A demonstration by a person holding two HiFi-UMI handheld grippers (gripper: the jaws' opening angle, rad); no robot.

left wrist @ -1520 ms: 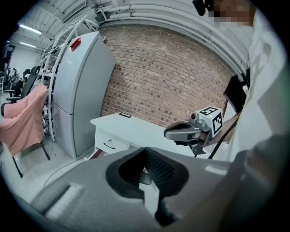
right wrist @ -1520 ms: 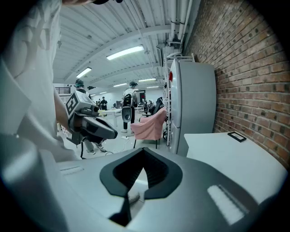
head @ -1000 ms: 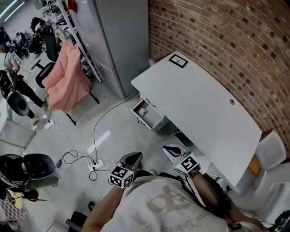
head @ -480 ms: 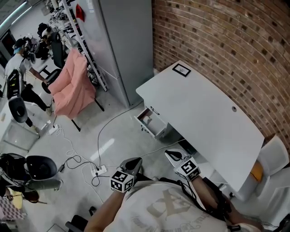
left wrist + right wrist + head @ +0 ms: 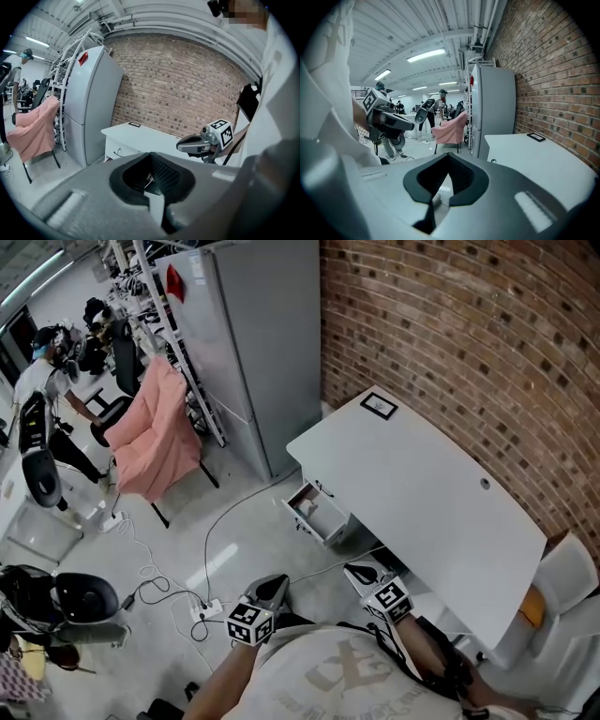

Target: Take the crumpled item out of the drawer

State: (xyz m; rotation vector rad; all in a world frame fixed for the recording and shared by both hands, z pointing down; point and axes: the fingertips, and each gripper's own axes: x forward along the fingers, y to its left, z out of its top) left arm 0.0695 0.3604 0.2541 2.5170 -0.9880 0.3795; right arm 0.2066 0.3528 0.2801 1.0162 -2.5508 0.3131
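Note:
A white desk (image 5: 422,493) stands against the brick wall, and one small drawer (image 5: 315,511) under its left end is pulled open. It is too small in the head view to tell what lies inside. Both grippers are held low in front of the person's chest, well short of the drawer. My left gripper (image 5: 274,585) (image 5: 150,154) is shut with nothing in it. My right gripper (image 5: 359,571) (image 5: 449,154) is also shut and empty. Each one appears in the other's view: the right gripper's body (image 5: 190,144) and the left gripper's body (image 5: 393,122).
A tall grey cabinet (image 5: 248,343) stands left of the desk. A chair draped in pink cloth (image 5: 150,432) is further left. Cables and a power strip (image 5: 208,609) lie on the floor. A black-framed item (image 5: 379,406) rests on the desk's far end. A white chair (image 5: 562,568) is at right.
The head view has tilted up, so the desk and drawer sit lower in the picture. My left gripper has drifted a little. Both grippers stay shut and empty.

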